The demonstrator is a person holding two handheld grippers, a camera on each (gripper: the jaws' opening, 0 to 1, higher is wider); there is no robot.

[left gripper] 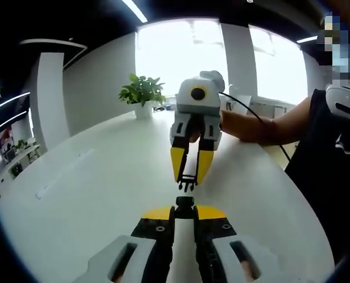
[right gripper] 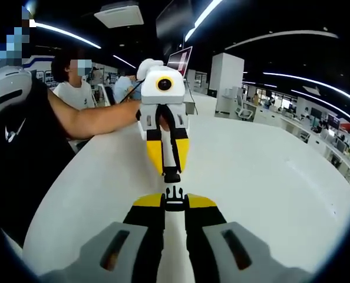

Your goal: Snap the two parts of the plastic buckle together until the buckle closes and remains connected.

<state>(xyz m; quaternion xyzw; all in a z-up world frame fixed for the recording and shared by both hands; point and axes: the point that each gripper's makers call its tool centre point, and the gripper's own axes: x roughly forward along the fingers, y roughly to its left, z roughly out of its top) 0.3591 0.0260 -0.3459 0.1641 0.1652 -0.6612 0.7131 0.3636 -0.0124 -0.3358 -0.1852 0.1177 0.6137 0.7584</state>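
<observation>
Now, left gripper view: the left gripper (left gripper: 185, 207) has its jaws pinched tight on the socket half (left gripper: 185, 204) of the buckle, held above the white table (left gripper: 92, 177). Straight across, the right gripper (left gripper: 187, 177) points back at it, its yellow tips clamped on the pronged half (left gripper: 187, 185). The two halves face each other nose to nose with a small gap between them, not joined. A potted plant (left gripper: 142, 91) sits at the table's far edge, and a person's forearm (left gripper: 263, 125) reaches in behind the right gripper.

Over to the right gripper view: the right gripper (right gripper: 174, 199) grips the pronged half (right gripper: 174, 197), prongs aimed forward. The left gripper (right gripper: 171, 172) comes in opposite, shut on the socket half (right gripper: 172, 175). A narrow gap separates the halves above the table (right gripper: 269, 171). Seated people (right gripper: 75, 79) show beyond the table's far edge.
</observation>
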